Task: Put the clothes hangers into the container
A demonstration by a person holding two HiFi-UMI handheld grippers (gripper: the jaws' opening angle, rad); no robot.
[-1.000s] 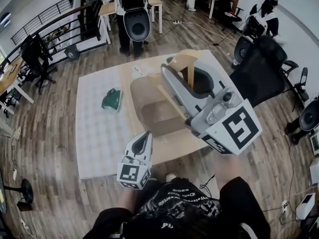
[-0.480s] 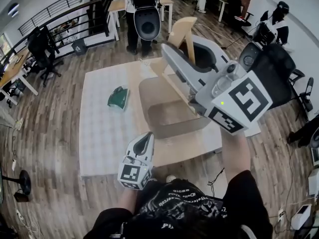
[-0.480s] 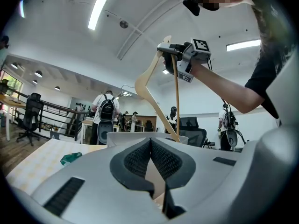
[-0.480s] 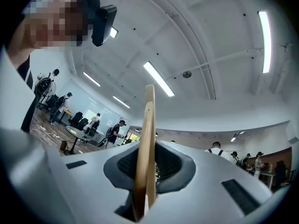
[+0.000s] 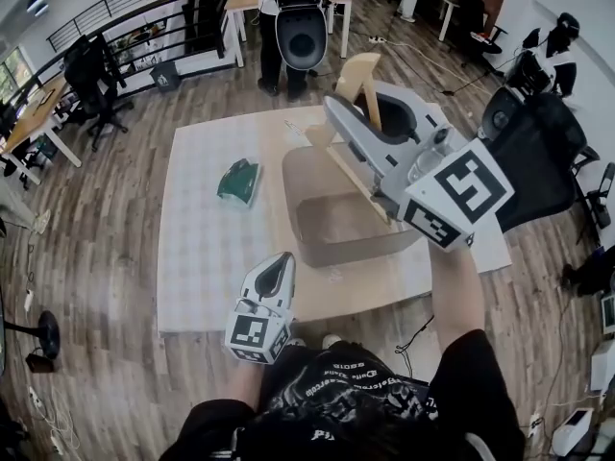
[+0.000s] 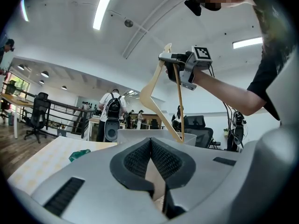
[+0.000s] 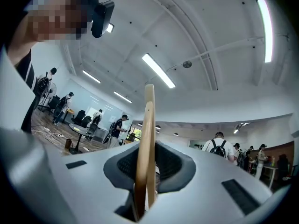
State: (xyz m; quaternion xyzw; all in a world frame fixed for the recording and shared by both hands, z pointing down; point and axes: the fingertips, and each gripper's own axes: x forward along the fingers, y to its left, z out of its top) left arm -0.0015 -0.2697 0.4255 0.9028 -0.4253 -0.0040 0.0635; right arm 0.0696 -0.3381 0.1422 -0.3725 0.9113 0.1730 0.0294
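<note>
My right gripper clamps the hanger upright, with the bin at six o'clock beneath it. My left gripper sits closed and empty.

A: Where can you pass on the table?
B: Your left edge and near left corner lie bare. Only the green object sits toward the far left, well apart from the container.
A: And on the right?
B: The hanger clamped in your right gripper hangs over the container's far side, and the black chair crowds the table's right edge.
</note>
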